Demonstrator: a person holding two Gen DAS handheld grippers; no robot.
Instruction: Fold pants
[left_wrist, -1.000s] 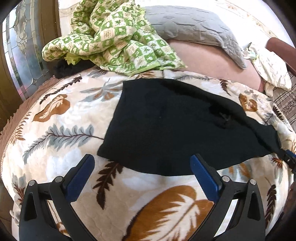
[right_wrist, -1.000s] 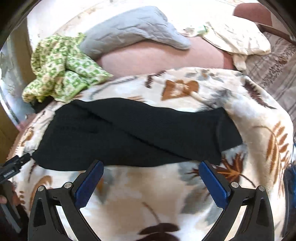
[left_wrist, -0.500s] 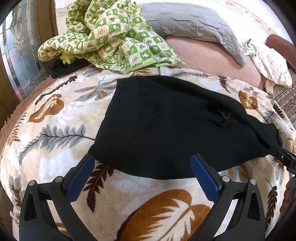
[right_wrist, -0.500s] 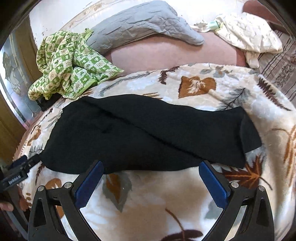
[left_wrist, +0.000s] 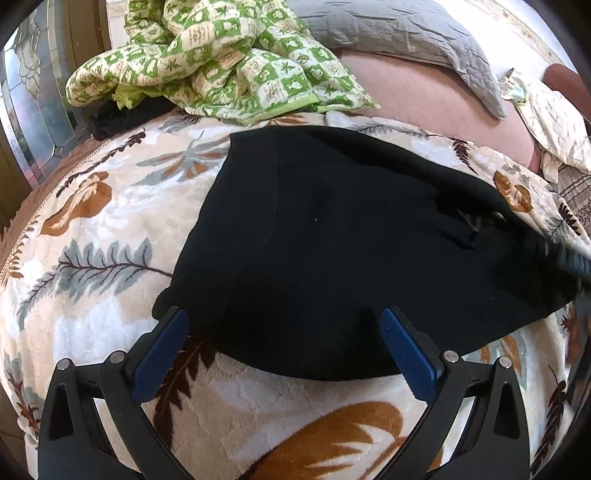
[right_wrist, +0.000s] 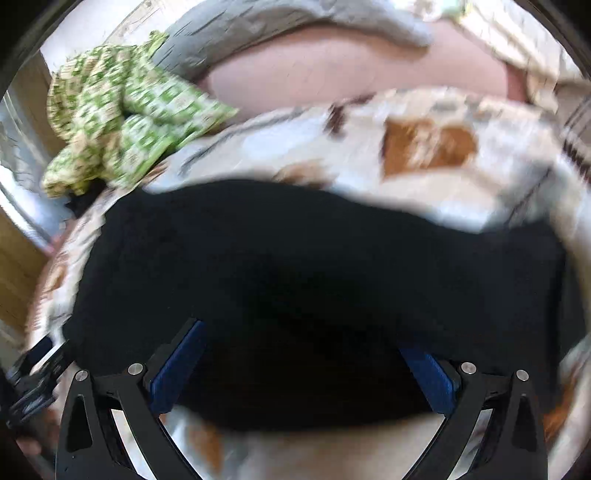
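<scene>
Black pants (left_wrist: 332, 236) lie flat across a leaf-patterned blanket (left_wrist: 110, 229), waist end to the left in the left wrist view. My left gripper (left_wrist: 284, 317) is open, its blue fingertips over the pants' near edge by the waist corner. In the blurred right wrist view the pants (right_wrist: 314, 288) fill the middle, and my right gripper (right_wrist: 303, 339) is open with its fingers over the near edge of the leg end. The right gripper also shows blurred at the right edge of the left wrist view (left_wrist: 576, 262). The left gripper shows at the lower left of the right wrist view (right_wrist: 33, 380).
A crumpled green checked cloth (left_wrist: 221, 59) lies at the back left of the bed. A grey quilted pillow (left_wrist: 399, 33) and a cream cloth (left_wrist: 554, 125) lie behind on a pink sheet (left_wrist: 424, 92). A glass-panelled door (left_wrist: 33, 96) stands at left.
Both grippers have moved forward and down to the pants' near edge. The right wrist view is now blurred from fast motion. The pants have not visibly shifted.
</scene>
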